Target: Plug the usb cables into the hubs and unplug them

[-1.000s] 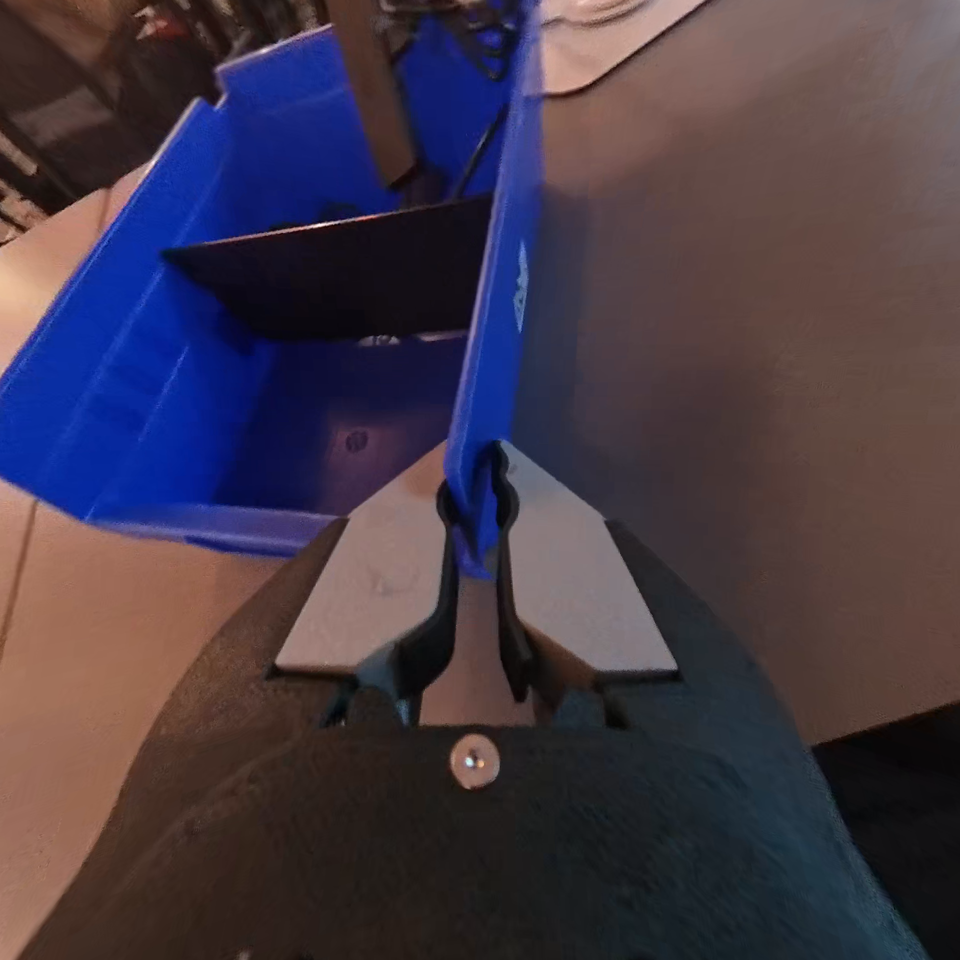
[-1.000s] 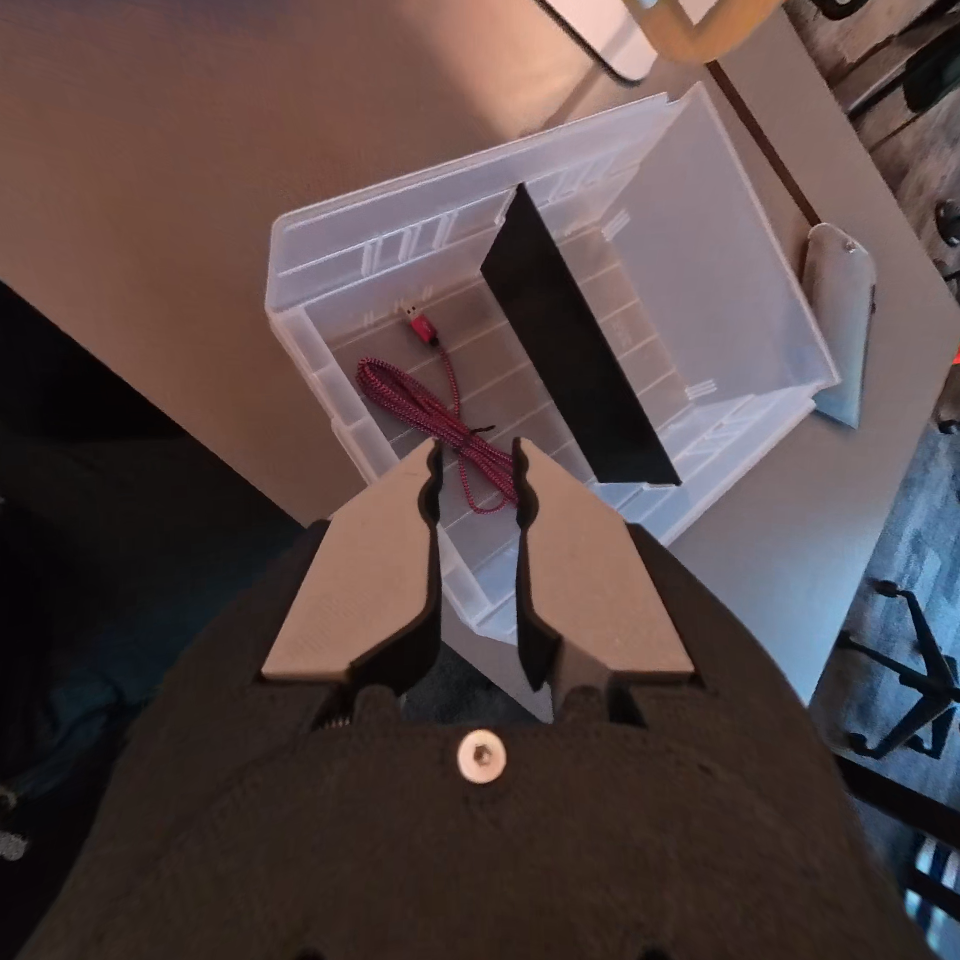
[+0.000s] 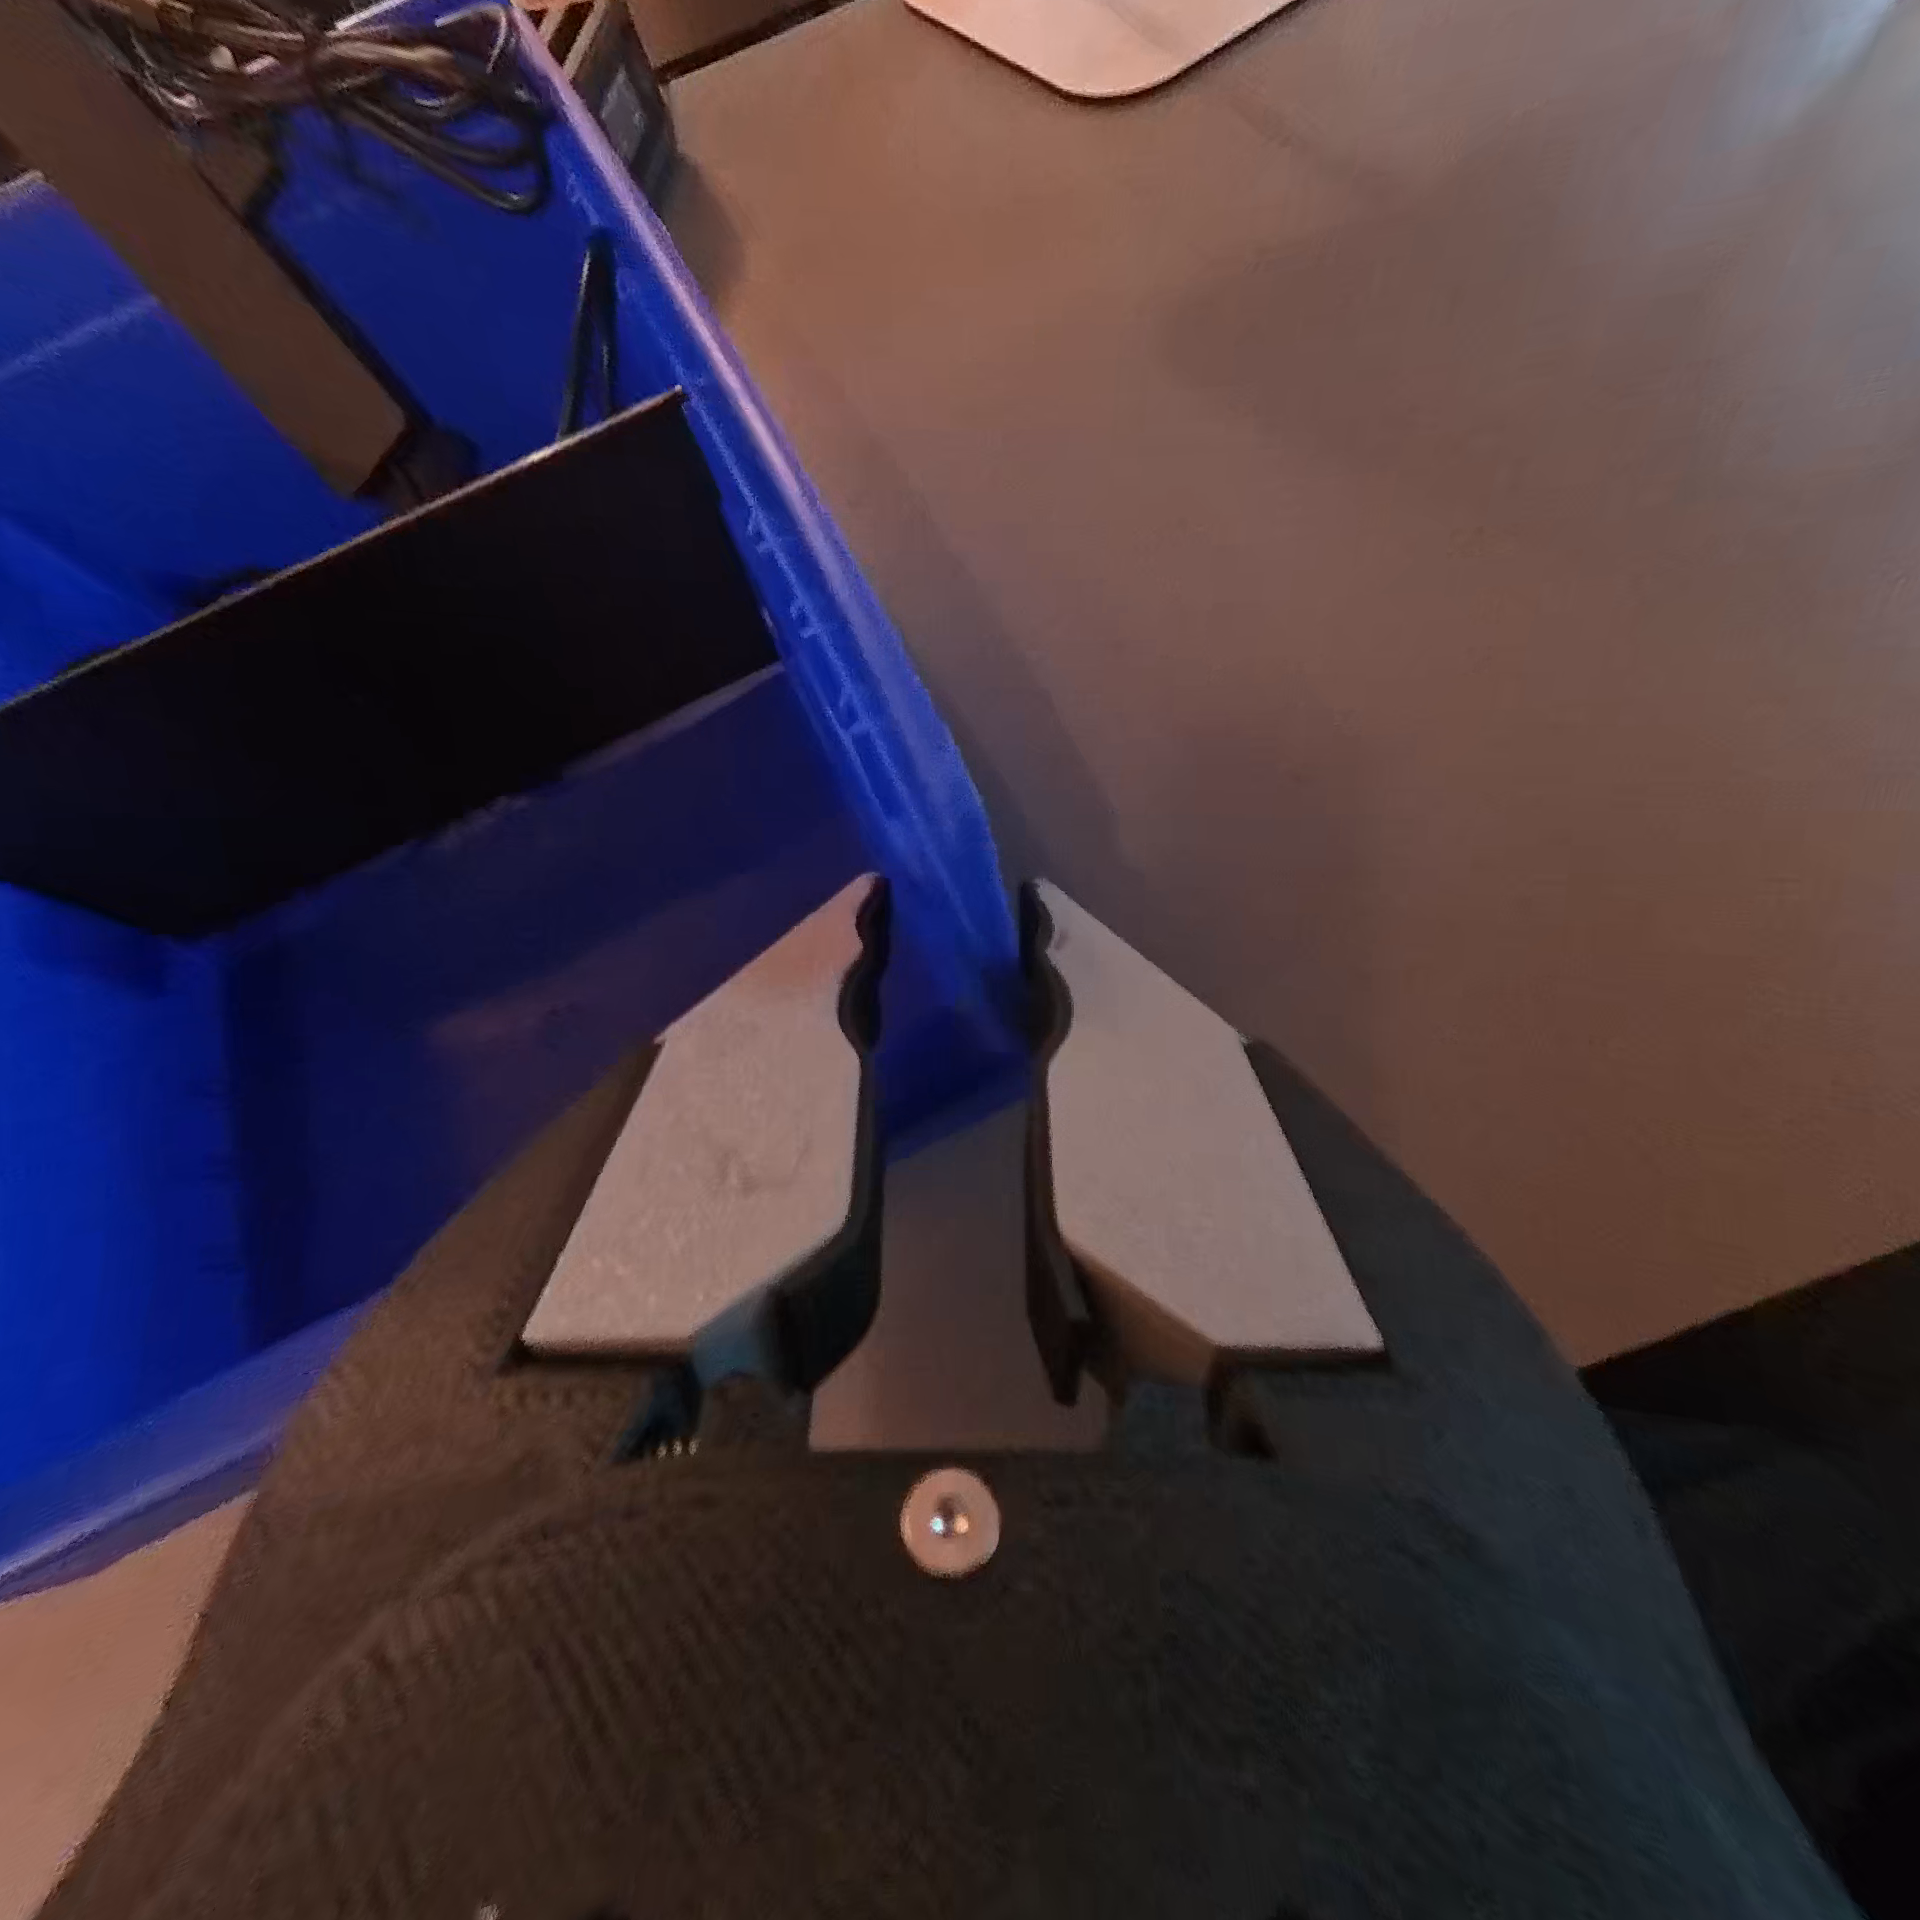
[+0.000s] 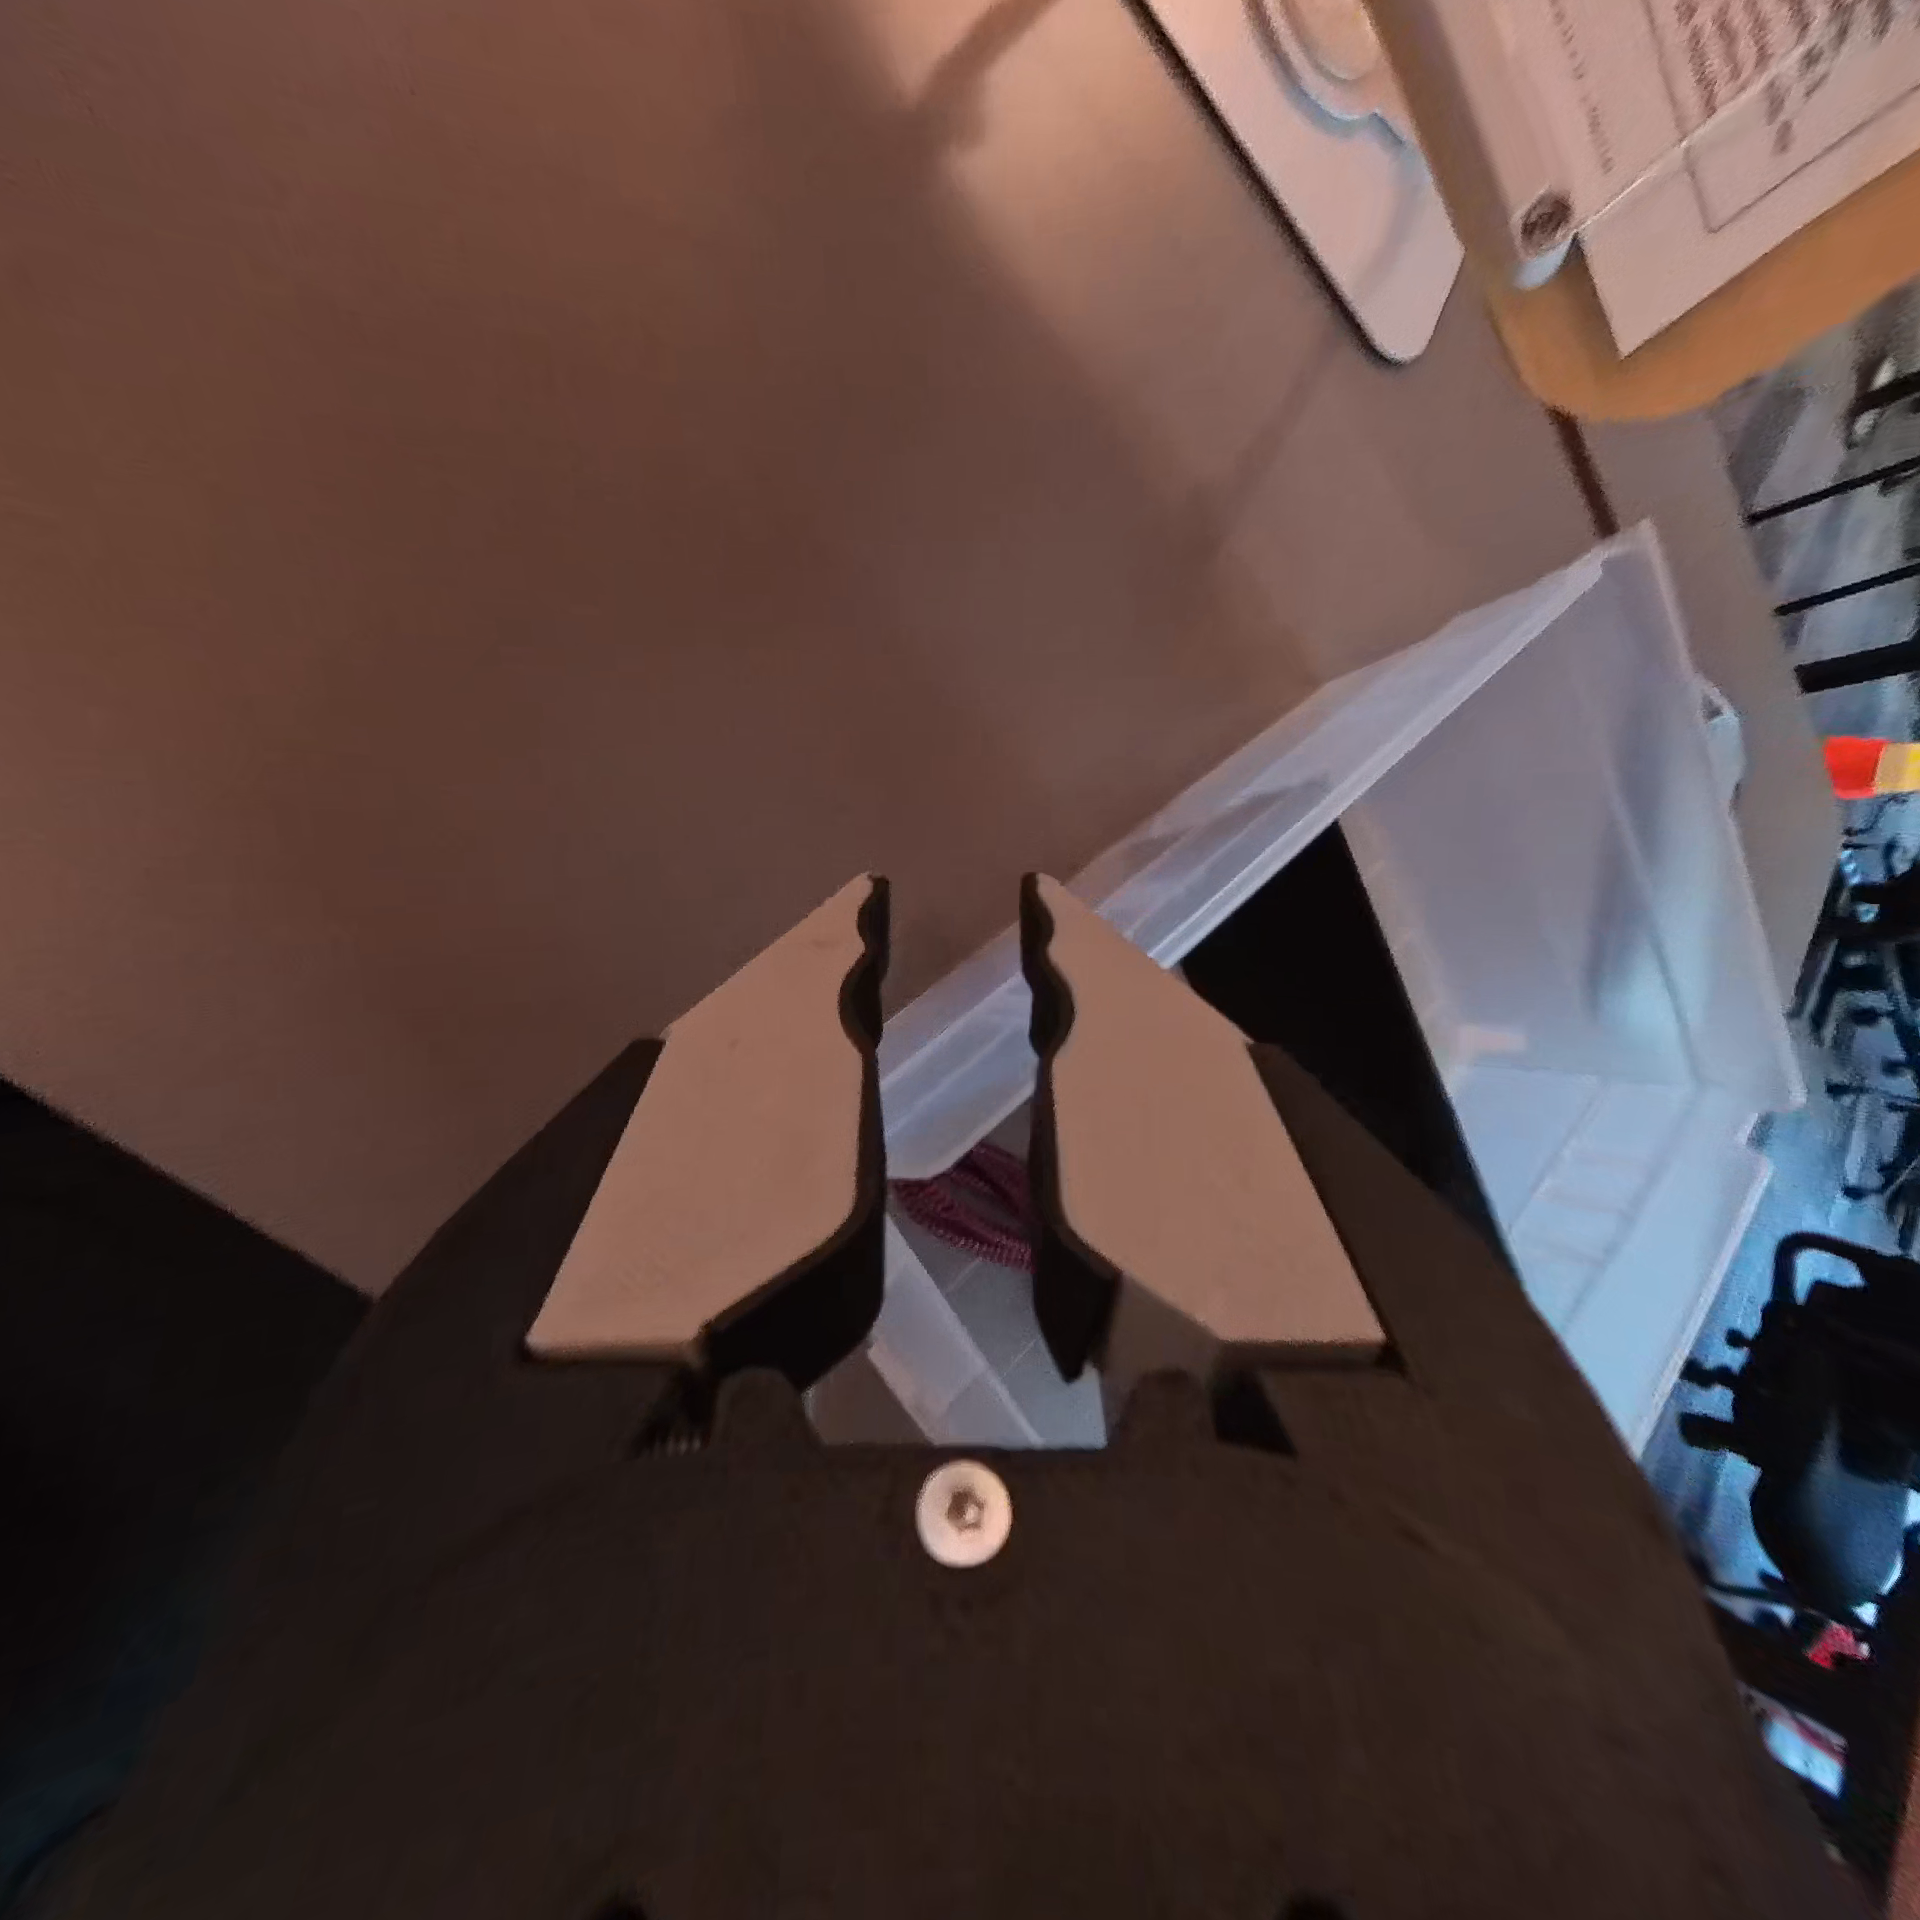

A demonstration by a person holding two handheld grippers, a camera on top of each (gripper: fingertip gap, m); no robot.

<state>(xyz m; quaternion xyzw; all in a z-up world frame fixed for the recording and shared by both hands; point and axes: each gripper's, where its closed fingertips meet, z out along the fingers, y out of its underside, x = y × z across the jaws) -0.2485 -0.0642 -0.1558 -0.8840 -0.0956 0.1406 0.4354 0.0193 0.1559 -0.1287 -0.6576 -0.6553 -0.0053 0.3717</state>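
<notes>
Left gripper (image 3: 951, 914) apart, straddling the blue bin (image 3: 831, 665) wall, gripping nothing. Right gripper (image 4: 951, 914) also apart, empty, above the clear bin (image 4: 1351, 748). Red cable (image 4: 961, 1210) lies coiled inside: light, limp, braided. Best pinched at the stiff plug, which is hidden here.

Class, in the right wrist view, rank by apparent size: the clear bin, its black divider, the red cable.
1. clear bin
2. black divider
3. red cable, mostly hidden by the gripper's fingers, so unsure.
</notes>
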